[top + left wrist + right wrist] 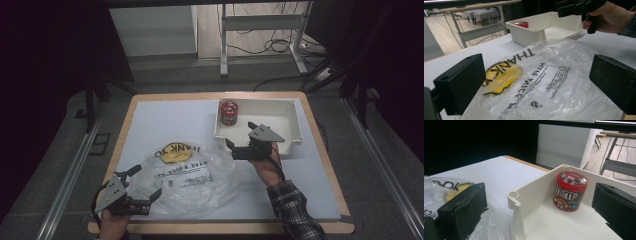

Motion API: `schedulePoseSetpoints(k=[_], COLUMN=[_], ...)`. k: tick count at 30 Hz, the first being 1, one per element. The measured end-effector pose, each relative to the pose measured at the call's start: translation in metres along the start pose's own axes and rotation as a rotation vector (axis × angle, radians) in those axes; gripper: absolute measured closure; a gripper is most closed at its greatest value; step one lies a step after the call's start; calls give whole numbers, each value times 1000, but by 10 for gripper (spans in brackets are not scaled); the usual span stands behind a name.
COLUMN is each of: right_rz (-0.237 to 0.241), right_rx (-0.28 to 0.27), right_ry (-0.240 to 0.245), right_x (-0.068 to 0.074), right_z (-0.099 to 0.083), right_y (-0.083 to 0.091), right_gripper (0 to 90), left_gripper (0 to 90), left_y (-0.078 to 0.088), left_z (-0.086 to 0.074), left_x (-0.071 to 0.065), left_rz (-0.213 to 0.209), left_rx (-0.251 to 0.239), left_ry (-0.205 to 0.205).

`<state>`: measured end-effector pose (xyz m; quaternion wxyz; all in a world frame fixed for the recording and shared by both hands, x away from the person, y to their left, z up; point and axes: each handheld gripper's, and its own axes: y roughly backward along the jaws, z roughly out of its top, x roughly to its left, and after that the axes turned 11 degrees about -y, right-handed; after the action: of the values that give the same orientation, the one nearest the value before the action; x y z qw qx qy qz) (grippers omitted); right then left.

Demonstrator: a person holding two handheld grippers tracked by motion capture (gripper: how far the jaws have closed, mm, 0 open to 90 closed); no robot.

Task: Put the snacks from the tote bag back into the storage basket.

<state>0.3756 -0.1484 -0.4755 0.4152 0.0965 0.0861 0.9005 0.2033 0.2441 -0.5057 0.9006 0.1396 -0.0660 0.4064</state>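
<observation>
A clear plastic bag (187,175) with black print and a yellow face lies flat on the table's front middle. My left gripper (146,181) stands open at the bag's near left edge. In the left gripper view the bag (544,75) spreads ahead between the wide-apart jaws of that gripper (537,82). A red M&M's can (229,113) stands upright in the back left corner of a white tray (270,117). My right gripper (239,133) hangs open at the tray's front left corner. In the right gripper view, the gripper (540,205) faces the can (569,191).
The table (165,115) has a white top with a wooden border. Beyond its far edge stand a metal table frame (223,45) and loose cables (272,47) on the floor. A dark rail (70,170) runs along the left side.
</observation>
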Motion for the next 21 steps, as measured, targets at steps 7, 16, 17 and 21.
schedulePoseSetpoints(k=[7, 16, 17, 21], right_rz=[21, 31, 30, 36], right_rx=[10, 14, 15, 17], right_ry=[7, 15, 19, 41], right_x=[1, 2, 2, 4], right_z=[-2, -4, -4, -5], right_y=[6, 12, 13, 17], right_gripper=[0, 0, 0, 0], left_gripper=[5, 5, 5, 6], left_y=[1, 1, 1, 0], left_z=[0, 0, 0, 0], left_x=[0, 0, 0, 0], left_rz=[0, 0, 0, -1], left_rx=[-1, -1, 0, 2], left_ry=[3, 0, 0, -2])
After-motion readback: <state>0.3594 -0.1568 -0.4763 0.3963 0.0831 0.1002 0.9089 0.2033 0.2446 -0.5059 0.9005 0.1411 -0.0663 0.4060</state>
